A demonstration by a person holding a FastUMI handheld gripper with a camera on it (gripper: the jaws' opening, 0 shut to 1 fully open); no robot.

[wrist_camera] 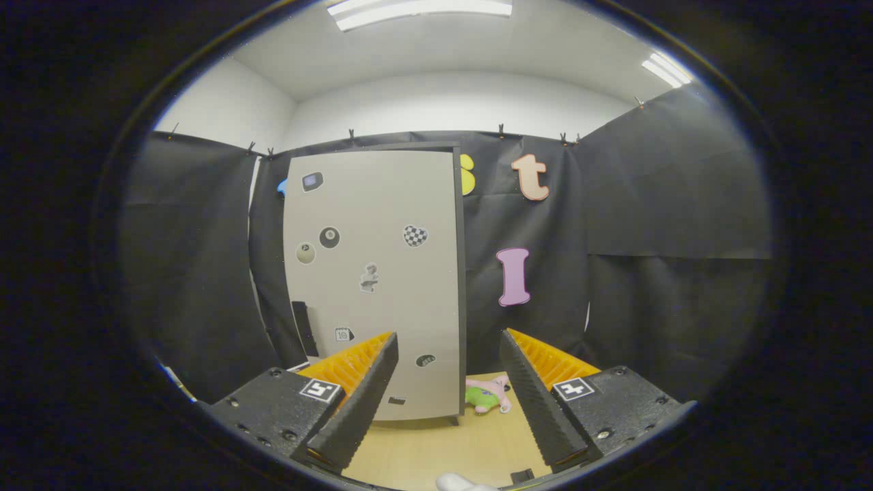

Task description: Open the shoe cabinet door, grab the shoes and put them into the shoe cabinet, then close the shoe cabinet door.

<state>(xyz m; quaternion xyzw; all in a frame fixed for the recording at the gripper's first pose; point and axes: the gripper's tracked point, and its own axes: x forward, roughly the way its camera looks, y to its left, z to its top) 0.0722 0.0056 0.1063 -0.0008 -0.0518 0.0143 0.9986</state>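
Now facing the cabinet, door shut, with a dark handle low on its left side. Gripper spread wide, gripping nothing, well short of the door. Pink-and-green plush, possibly a slipper, lying on the floor beside the cabinet's right foot, just beyond the fingers. White object below the fingers, too cropped to name. Risks: missing the slim handle; swinging the door into the fingers; mistaking the toy-like thing for the shoe.
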